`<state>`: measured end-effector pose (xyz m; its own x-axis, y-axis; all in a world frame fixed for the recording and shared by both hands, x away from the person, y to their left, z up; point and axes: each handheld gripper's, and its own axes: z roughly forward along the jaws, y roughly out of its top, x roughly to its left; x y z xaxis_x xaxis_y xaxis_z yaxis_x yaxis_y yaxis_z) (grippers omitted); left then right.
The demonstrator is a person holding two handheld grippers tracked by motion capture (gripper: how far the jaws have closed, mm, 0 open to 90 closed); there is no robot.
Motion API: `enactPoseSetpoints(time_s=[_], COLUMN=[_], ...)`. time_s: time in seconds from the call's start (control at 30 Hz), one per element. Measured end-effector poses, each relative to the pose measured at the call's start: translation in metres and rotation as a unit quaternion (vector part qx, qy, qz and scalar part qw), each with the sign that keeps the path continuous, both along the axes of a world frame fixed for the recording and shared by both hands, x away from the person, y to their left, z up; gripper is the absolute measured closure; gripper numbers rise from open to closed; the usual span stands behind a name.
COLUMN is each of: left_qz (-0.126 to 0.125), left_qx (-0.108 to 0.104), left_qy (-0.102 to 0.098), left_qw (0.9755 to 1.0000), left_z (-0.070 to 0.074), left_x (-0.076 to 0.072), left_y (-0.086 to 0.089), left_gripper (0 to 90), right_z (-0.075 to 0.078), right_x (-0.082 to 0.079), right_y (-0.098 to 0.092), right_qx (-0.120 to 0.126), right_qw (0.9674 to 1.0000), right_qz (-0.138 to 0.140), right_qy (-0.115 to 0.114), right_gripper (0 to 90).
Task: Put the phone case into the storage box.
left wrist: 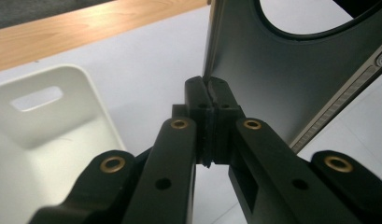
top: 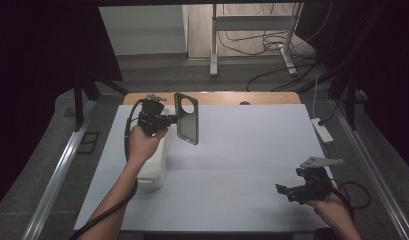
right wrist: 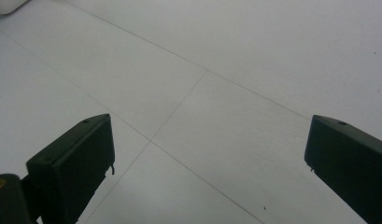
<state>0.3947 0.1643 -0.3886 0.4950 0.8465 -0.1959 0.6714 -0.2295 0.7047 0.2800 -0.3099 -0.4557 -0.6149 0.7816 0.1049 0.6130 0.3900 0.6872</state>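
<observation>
The left gripper (top: 168, 119) is at the far left of the desk (top: 242, 150), held up in the person's left hand (top: 142, 142). Its jaws are clenched on the edge of a phone case (top: 186, 118). The case is dark grey w/ a big round hole near its top. It is above the desk, upright, w/ its long side about vertical, not touching the white surface. In the left gripper view the two jaws meet tight on the thin rim of the case (left wrist: 272, 79), at its lower left edge, and the round hole is at the top of the picture.

Just below and near the left hand is a white bin (top: 154, 165). It stands on the desk at the left side, and the forearm passes over it. In the left gripper view the bin (left wrist: 53, 126) is seen from above, w/ a slot handle in its wall. I cannot tell if anything is inside.

The right gripper (top: 287, 190) is at the near right of the desk, low over the surface, pointing left, well apart from the case. Its jaws are released, standing wide, w/ nothing between them; in the right gripper view there is bare white desk (right wrist: 216, 70) between the two pads.

A white power strip (top: 322, 129) lies off the far right edge of the desk.
</observation>
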Motion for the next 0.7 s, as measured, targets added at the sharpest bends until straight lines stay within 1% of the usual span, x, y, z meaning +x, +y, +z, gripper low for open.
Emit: enactPoseSetpoints(time_s=[0.37, 0.57, 0.63, 0.7], left_qz=[0.031, 0.044, 0.051, 0.056], left_qx=[0.000, 0.002, 0.002, 0.003], left_qy=[-0.009, -0.009, -0.008, -0.009], left_qw=[0.9995, 0.9990, 0.9987, 0.9984], left_z=[0.009, 0.010, 0.010, 0.010], left_x=[0.003, 0.005, 0.006, 0.007], left_y=[0.023, 0.033, 0.038, 0.041], left_gripper=[89.0, 88.9, 89.0, 89.0], right_z=[-0.001, -0.003, -0.003, -0.004], right_x=[-0.012, -0.014, -0.014, -0.014], right_y=[-0.014, -0.018, -0.019, -0.019], right_qx=[0.011, 0.010, 0.014, 0.011], right_qw=[0.9997, 0.9994, 0.9993, 0.9994], right_qz=[-0.023, -0.031, -0.034, -0.033], right_qy=[0.002, 0.006, 0.004, 0.006], right_gripper=[0.8, 0.8, 0.8, 0.8])
